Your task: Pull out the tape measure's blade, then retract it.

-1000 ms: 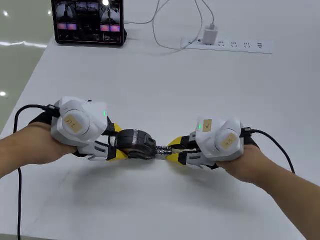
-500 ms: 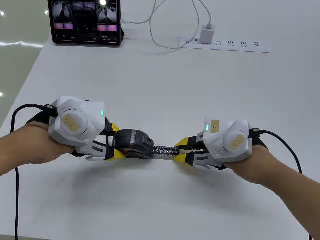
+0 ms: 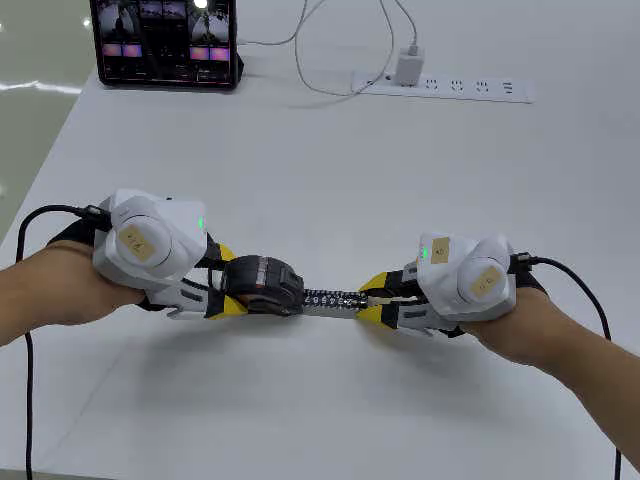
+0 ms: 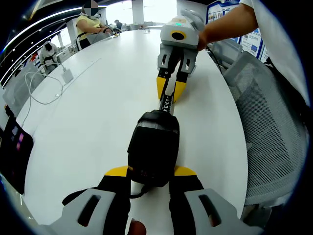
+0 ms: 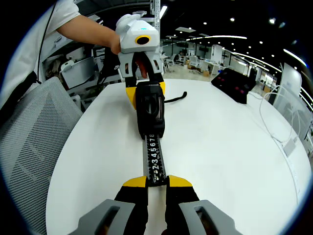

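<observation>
A black tape measure case (image 3: 264, 284) lies low over the white table, clamped between the yellow-tipped jaws of my left gripper (image 3: 226, 289). In the left gripper view the case (image 4: 153, 148) sits between the jaws. A short length of black blade (image 3: 332, 299) with white numerals runs from the case to my right gripper (image 3: 377, 299), which is shut on the blade's end. In the right gripper view the blade (image 5: 154, 159) leads from my right gripper (image 5: 155, 182) straight up to the case (image 5: 150, 111) and the left gripper behind it.
A tablet (image 3: 165, 41) stands at the table's far left. A white power strip (image 3: 445, 86) with a charger and cables lies at the far edge. Black cables trail from both grippers. A mesh chair (image 4: 264, 112) stands beside the table.
My right gripper has moved to the right, away from the case, drawing more of the blade out. The left gripper holds the case in about the same place.
</observation>
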The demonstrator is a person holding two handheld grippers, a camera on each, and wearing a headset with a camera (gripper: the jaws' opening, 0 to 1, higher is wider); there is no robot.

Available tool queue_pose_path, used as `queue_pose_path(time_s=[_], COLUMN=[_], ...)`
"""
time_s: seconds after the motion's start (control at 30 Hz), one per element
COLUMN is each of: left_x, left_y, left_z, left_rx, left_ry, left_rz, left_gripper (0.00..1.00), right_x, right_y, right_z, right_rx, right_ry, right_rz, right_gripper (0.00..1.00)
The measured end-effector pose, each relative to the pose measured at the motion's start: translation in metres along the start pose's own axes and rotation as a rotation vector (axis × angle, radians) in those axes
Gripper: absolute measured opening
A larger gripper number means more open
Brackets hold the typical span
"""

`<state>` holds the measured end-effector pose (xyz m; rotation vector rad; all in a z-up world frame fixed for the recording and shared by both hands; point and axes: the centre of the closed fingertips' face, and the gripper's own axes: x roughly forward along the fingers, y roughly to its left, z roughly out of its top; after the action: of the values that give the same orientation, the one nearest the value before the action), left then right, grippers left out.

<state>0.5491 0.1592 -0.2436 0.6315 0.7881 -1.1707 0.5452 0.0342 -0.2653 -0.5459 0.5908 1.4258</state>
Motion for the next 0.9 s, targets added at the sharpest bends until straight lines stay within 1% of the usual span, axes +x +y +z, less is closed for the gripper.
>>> queue_pose_path(time_s=[0.43, 0.9], left_x=[0.0, -0.001], left_y=[0.0, -0.001], left_z=[0.0, 0.0], left_rx=[0.0, -0.001], left_ry=[0.005, 0.006], left_rz=[-0.001, 0.0], left_gripper=[0.25, 0.25], right_x=[-0.008, -0.021], right_y=[-0.001, -0.002], right_z=[-0.005, -0.015], right_rx=[0.01, 0.012], right_ry=[0.01, 0.034], right_rz=[-0.007, -0.017], right_gripper=[0.08, 0.08])
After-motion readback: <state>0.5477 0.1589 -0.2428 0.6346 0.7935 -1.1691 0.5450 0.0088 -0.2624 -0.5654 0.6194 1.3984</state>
